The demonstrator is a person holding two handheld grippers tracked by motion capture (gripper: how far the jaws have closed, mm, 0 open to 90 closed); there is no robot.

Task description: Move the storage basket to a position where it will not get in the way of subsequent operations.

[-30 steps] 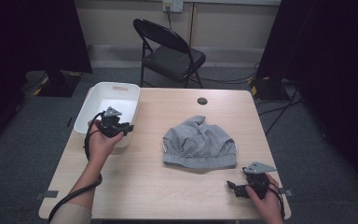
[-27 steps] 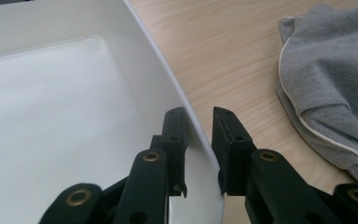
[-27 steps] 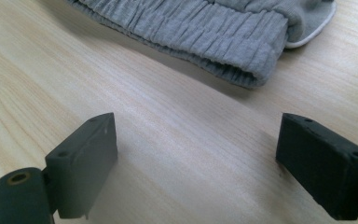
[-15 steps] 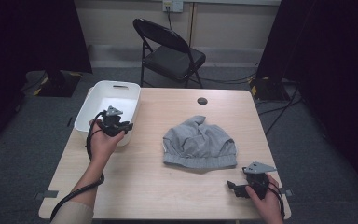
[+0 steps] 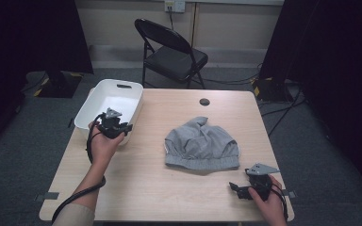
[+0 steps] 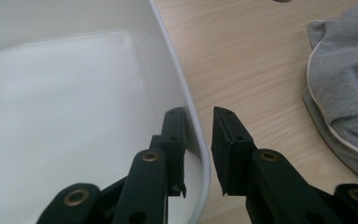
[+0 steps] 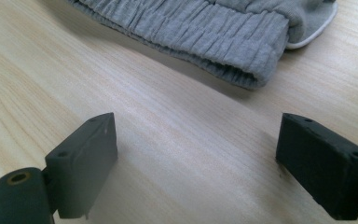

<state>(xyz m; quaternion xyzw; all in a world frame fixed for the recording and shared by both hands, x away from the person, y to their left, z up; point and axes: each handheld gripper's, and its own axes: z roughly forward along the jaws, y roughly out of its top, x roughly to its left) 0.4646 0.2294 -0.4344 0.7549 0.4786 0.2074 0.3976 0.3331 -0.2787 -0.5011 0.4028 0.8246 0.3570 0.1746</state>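
Left gripper at the bin rim; garment mid-tabletop; right gripper idle at the near right corner.

Left to right: the white bin sits at the tabletop's far left corner. In the left gripper view, the left gripper straddles the bin's near right wall, one jaw inside and one outside, set narrow; they have just been opening a little, and whether the pads still press the rim I cannot tell. The grey garment lies crumpled at mid-tabletop, well apart from the bin. The right gripper rests low on the bare wood, just short of the garment's ribbed hem, jaws wide and holding nothing.
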